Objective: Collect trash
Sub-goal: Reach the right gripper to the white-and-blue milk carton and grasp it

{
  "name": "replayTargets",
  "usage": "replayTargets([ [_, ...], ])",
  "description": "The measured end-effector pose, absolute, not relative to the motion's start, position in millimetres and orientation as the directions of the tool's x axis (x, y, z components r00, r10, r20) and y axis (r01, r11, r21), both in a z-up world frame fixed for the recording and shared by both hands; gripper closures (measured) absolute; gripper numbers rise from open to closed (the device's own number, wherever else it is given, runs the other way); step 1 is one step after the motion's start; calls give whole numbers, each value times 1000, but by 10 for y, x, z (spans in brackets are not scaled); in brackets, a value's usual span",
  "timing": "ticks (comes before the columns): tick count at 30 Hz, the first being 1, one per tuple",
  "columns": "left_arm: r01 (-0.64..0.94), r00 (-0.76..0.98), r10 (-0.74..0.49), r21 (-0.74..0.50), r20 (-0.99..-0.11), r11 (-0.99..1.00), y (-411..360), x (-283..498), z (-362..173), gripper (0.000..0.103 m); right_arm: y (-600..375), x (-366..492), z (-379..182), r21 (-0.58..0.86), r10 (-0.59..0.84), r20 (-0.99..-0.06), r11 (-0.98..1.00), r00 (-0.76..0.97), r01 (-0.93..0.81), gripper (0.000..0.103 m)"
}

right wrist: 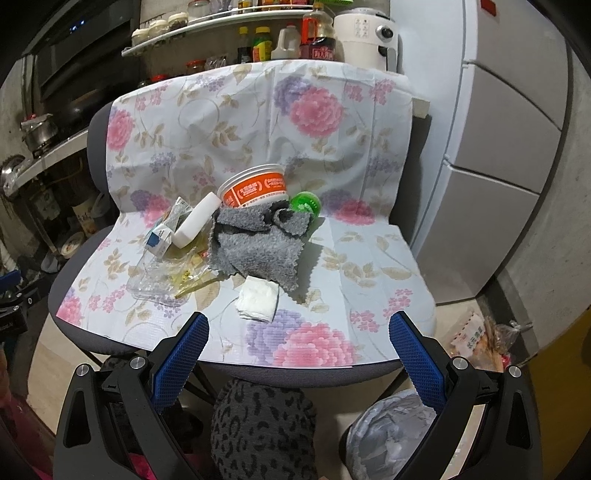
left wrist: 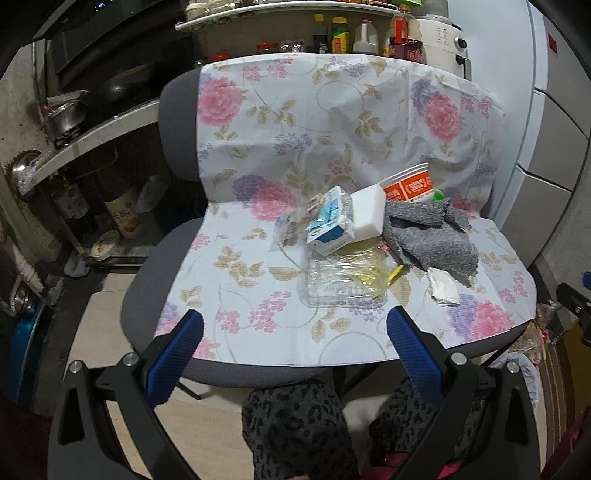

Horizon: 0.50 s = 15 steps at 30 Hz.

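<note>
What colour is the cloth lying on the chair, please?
Grey cloth, clearest in the right wrist view.

You are in a cramped home kitchen. Far left, a dark wok (left wrist: 122, 86) and a steel pot (left wrist: 64, 116) sit on a gas stove under a black range hood (right wrist: 74, 40). At the far wall, a curved white shelf (right wrist: 207, 22) holds glass jars, with sauce and oil bottles (right wrist: 275, 42) and a white countertop appliance (right wrist: 365, 35) below it. A tall white refrigerator (right wrist: 498, 147) stands on the right. Near right, a small bin lined with a grey bag (right wrist: 391, 432) sits on the tiled floor.
</note>
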<state>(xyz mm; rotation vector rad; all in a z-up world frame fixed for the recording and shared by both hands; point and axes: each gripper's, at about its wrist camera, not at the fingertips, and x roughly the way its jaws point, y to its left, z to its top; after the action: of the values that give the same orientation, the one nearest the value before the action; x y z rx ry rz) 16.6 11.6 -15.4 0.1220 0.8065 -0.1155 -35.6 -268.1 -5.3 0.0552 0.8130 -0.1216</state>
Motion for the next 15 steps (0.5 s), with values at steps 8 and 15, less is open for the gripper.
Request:
replayTargets([
  [8, 144, 678, -8, 123, -735, 982, 30, 416, -399, 7, -2722, -121, -180, 50, -35, -707, 994, 706, 100, 6],
  [15, 139, 635, -5, 108, -773, 984, 131, 697, -618, 7, -2749, 175, -331, 57, -45, -719, 991, 694, 123, 6],
])
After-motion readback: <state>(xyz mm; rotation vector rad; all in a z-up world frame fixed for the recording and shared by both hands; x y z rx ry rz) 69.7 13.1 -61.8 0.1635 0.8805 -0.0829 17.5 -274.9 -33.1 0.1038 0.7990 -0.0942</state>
